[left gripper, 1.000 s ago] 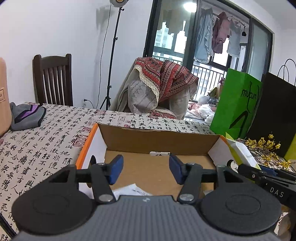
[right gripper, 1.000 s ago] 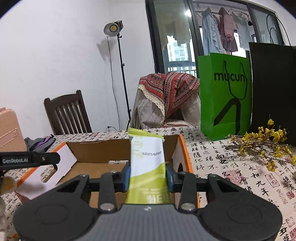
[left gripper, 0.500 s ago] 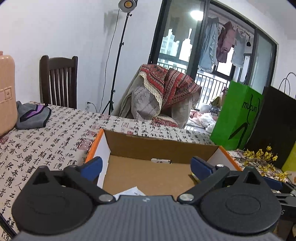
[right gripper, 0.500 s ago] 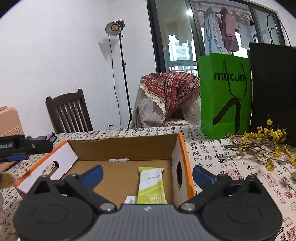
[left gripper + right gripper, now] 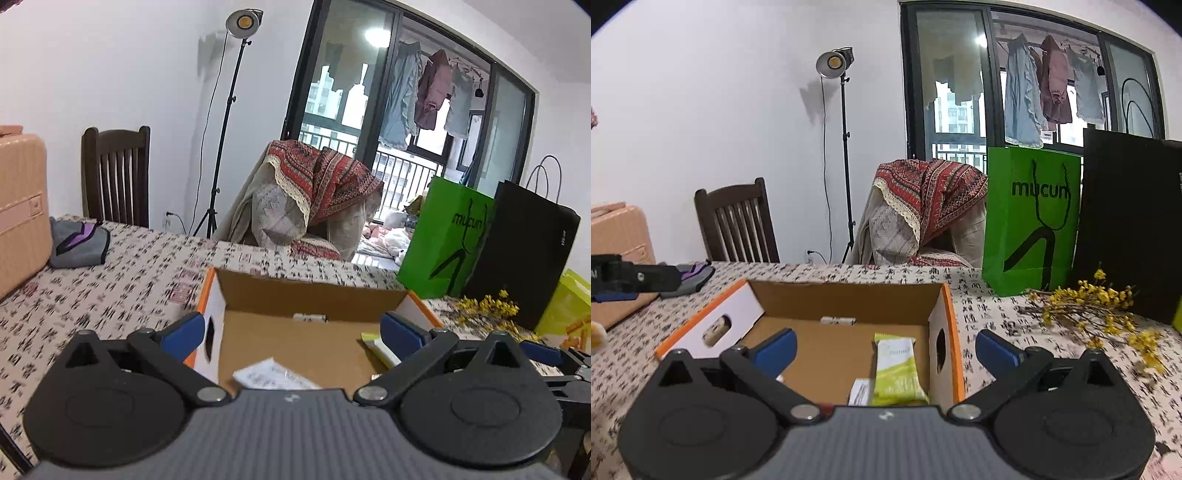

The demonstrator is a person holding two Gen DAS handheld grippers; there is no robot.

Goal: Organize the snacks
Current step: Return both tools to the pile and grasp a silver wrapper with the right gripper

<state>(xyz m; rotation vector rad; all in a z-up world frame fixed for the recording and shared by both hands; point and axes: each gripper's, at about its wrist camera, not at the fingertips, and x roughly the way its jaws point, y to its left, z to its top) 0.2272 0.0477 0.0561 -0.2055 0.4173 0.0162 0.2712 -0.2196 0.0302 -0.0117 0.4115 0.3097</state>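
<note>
Hand-held gripper (image 5: 884, 350) on the right tilts downward, jaws wide, empty, above the cardboard box (image 5: 846, 295).

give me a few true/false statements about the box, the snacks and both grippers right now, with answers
1. The green snack bar lies inside the cardboard box. True.
2. The right gripper is clamped on the green snack bar. False: its jaws stand wide open with nothing between them.
3. The left gripper is open and empty. True.
4. The box stands on a bare wooden table. False: it stands on a tablecloth printed with black characters.
5. A white packet lies beside the green bar in the box. True.
</note>
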